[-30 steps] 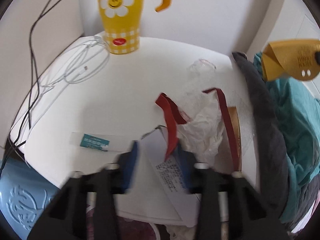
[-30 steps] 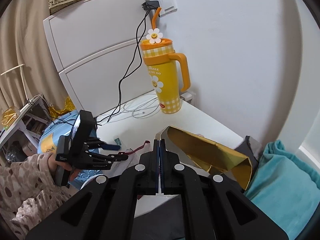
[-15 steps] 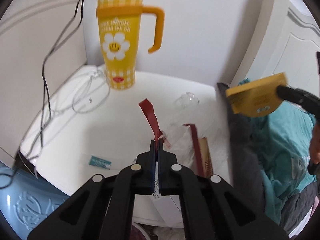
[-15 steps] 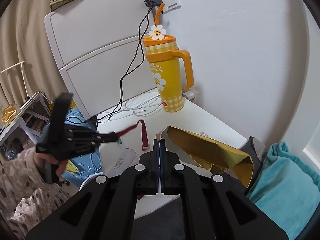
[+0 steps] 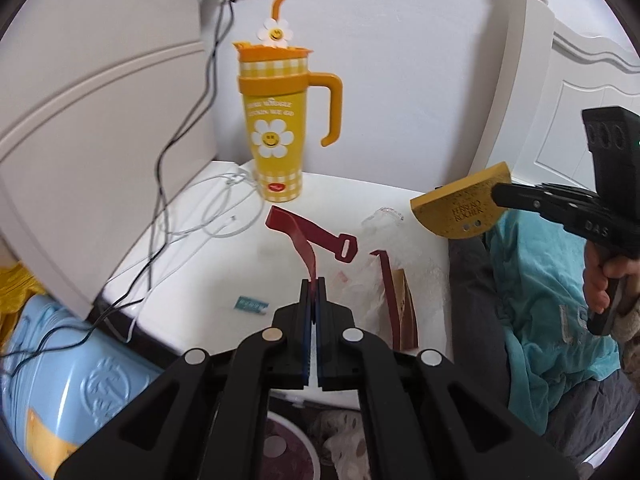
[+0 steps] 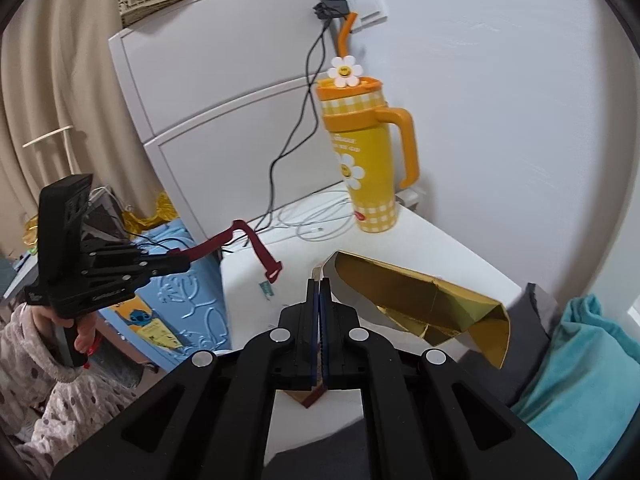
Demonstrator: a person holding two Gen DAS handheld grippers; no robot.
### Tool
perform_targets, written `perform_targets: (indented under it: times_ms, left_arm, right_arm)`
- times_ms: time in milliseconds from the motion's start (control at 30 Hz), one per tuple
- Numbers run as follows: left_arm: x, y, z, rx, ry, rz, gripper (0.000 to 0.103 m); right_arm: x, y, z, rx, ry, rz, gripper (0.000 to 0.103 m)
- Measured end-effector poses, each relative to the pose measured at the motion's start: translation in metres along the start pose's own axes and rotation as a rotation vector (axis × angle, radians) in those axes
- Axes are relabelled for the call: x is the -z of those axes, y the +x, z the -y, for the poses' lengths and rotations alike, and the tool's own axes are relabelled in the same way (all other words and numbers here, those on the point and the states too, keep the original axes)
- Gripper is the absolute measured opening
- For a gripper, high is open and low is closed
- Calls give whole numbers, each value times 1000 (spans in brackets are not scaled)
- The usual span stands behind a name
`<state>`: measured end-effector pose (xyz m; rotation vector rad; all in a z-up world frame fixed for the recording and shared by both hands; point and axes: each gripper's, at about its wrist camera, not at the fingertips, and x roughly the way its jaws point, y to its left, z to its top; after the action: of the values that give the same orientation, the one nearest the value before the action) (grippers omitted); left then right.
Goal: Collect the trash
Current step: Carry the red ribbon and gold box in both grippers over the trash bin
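My left gripper (image 5: 313, 282) is shut on a dark red ribbon strip (image 5: 308, 240) and holds it in the air above the white table (image 5: 200, 264); the strip also shows in the right wrist view (image 6: 244, 236). My right gripper (image 6: 319, 280) is shut on the edge of a gold cardboard box (image 6: 420, 304), open and empty inside, held over the table's right side; the box also shows in the left wrist view (image 5: 464, 206). Crumpled clear plastic (image 5: 368, 280), a second red strip (image 5: 390, 296) and a small teal wrapper (image 5: 251, 306) lie on the table.
A tall yellow daisy tumbler (image 5: 276, 128) stands at the table's back, with white cables (image 5: 216, 208) coiled beside it. Black cords (image 5: 160, 184) hang down the left. A blue bin (image 5: 72, 376) stands at lower left. Teal and grey bedding (image 5: 552, 320) lies to the right.
My left gripper closed on the red ribbon among the trash and lifted it up and back off the table. The right gripper kept holding the gold box, almost still.
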<state>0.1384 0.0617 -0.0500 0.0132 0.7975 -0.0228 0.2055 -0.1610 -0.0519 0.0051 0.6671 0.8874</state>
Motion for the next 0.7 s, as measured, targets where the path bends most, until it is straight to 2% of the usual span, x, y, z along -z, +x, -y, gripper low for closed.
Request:
perform_targets:
  times_ms: [133, 267, 467, 700]
  left_arm:
    - [20, -24, -8, -31, -44, 6, 2]
    - [44, -43, -24, -21, -103, -1, 2]
    - [74, -68, -47, -41, -107, -16, 2]
    - [122, -92, -89, -48, -156, -46, 2]
  right_arm:
    - [-1, 6, -19, -38, -41, -19, 0]
    - [0, 13, -48, -88, -73, -35, 0]
    - [7, 21, -96, -131, -123, -61, 0]
    - [21, 50, -153, -182, -165, -127, 0]
